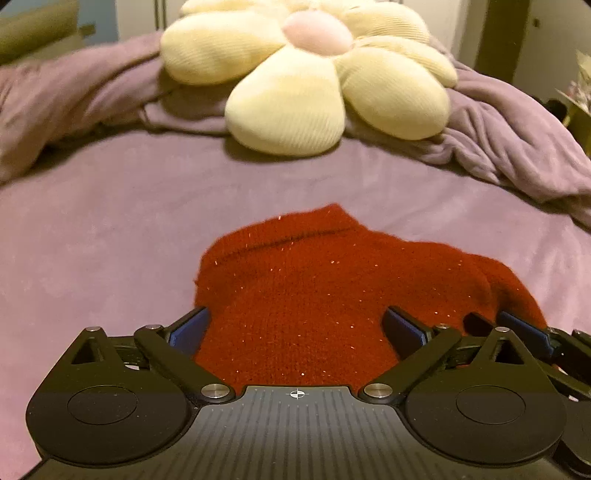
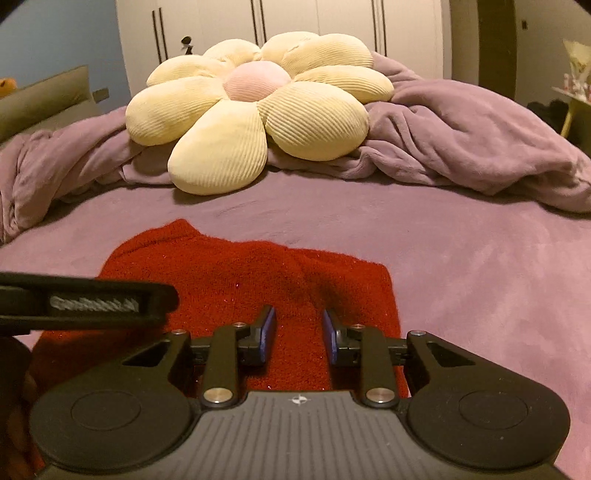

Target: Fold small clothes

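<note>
A red knitted garment point(image 1: 306, 288) with glitter threads lies on the purple bedcover point(image 1: 110, 240), one sleeve folded across its right side. My left gripper point(image 1: 295, 321) hovers over its near edge with the jaws spread wide; fabric lies under the gap and the pads touch nothing. My right gripper point(image 2: 299, 328) sits over the garment's point(image 2: 229, 280) right part, its jaws drawn narrow, with a ridge of red knit running in between the blue pads. Its fingertips point(image 1: 524, 332) show at the sleeve in the left wrist view. A black finger point(image 2: 85, 299) of the left gripper crosses the right wrist view.
A large cream flower-shaped cushion point(image 2: 251, 110) with a pink centre rests at the far side of the bed. A bunched purple blanket point(image 2: 461, 140) lies around it. White wardrobe doors point(image 2: 295, 18) stand behind. Flat bedcover surrounds the garment.
</note>
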`<state>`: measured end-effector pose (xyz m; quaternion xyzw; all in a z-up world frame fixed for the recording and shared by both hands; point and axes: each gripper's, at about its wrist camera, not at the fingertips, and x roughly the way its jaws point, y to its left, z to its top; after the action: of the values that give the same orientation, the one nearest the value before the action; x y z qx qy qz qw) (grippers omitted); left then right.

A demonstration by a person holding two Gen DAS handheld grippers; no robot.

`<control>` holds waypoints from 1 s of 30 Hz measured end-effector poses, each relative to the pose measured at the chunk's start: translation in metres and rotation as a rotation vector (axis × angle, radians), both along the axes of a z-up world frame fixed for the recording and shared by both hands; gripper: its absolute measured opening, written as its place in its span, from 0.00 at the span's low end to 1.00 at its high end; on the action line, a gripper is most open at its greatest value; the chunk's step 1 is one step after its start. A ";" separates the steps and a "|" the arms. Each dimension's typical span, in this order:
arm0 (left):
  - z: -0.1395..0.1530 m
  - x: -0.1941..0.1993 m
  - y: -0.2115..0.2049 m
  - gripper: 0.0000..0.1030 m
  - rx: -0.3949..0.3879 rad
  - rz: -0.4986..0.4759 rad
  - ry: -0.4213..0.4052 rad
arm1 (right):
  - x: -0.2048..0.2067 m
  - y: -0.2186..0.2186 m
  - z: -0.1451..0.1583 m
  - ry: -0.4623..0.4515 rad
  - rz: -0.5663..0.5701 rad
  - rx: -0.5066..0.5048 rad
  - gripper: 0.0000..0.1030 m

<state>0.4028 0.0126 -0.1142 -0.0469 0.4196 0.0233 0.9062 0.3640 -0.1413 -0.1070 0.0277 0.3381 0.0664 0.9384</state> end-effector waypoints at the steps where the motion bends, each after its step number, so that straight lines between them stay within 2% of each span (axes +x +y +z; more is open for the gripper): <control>1: -0.006 0.003 0.004 1.00 -0.023 0.012 0.007 | 0.002 0.000 -0.003 -0.008 0.003 -0.003 0.25; 5: -0.022 0.017 0.018 1.00 -0.086 0.060 0.037 | 0.014 0.005 -0.013 -0.031 0.018 -0.026 0.26; 8: -0.019 0.016 0.021 1.00 -0.103 0.062 0.042 | 0.019 0.013 -0.009 -0.026 0.024 -0.078 0.26; 11: -0.005 -0.007 0.036 1.00 -0.178 0.057 0.039 | 0.005 0.017 0.004 -0.016 0.033 -0.105 0.28; 14: 0.010 -0.055 0.055 1.00 -0.286 0.026 0.012 | -0.034 0.011 0.026 -0.009 0.049 -0.056 0.30; 16: 0.012 -0.096 0.066 1.00 -0.351 0.029 0.021 | -0.074 0.002 0.035 -0.013 0.057 0.017 0.39; 18: 0.012 -0.128 0.074 1.00 -0.395 0.056 0.005 | -0.112 -0.004 0.036 -0.027 0.070 0.054 0.41; 21: 0.015 -0.173 0.082 1.00 -0.425 0.084 -0.026 | -0.163 -0.006 0.030 -0.033 0.084 0.004 0.43; 23: 0.015 -0.199 0.083 1.00 -0.398 0.102 0.001 | -0.188 -0.011 0.032 -0.022 0.074 0.019 0.46; 25: 0.013 -0.220 0.082 1.00 -0.405 0.094 0.011 | -0.203 -0.023 0.033 0.036 0.048 0.104 0.48; 26: 0.011 -0.225 0.083 1.00 -0.442 0.085 0.022 | -0.206 -0.030 0.033 0.065 0.037 0.163 0.56; 28: 0.007 -0.230 0.087 1.00 -0.571 0.097 0.047 | -0.207 -0.044 0.028 0.120 0.011 0.315 0.61; 30: 0.002 -0.227 0.089 1.00 -0.700 0.100 0.064 | -0.205 -0.059 0.018 0.173 -0.042 0.512 0.61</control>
<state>0.1758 0.1012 -0.1118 -0.3743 0.4275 -0.0759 0.8194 0.1587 -0.2004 -0.0888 0.2765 0.3884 0.1279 0.8697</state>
